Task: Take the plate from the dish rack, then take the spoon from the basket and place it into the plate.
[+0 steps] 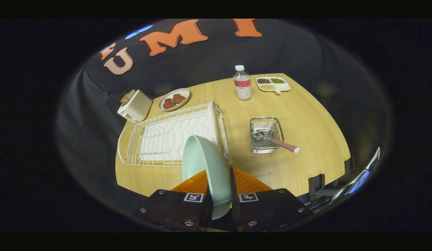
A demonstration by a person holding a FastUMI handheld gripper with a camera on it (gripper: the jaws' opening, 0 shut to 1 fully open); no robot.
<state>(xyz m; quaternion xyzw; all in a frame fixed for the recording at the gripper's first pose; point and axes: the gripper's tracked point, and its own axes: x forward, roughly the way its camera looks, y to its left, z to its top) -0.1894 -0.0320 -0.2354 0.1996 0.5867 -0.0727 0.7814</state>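
Note:
A pale green plate (205,167) stands on edge between my two fingers, held up over the near right corner of the white wire dish rack (167,136). My gripper (221,198) is shut on the plate's rim. To the right of the rack stands a small metal wire basket (266,134). A spoon (277,141) lies in it with its bowl inside and its red-checked handle sticking out over the basket's near right rim.
The wooden table (306,122) also carries a clear bottle with a white cap (242,83), a divided white tray of foods (272,84), a plate with two brown pieces (174,99) and a white toaster-like box (135,105) beyond the rack.

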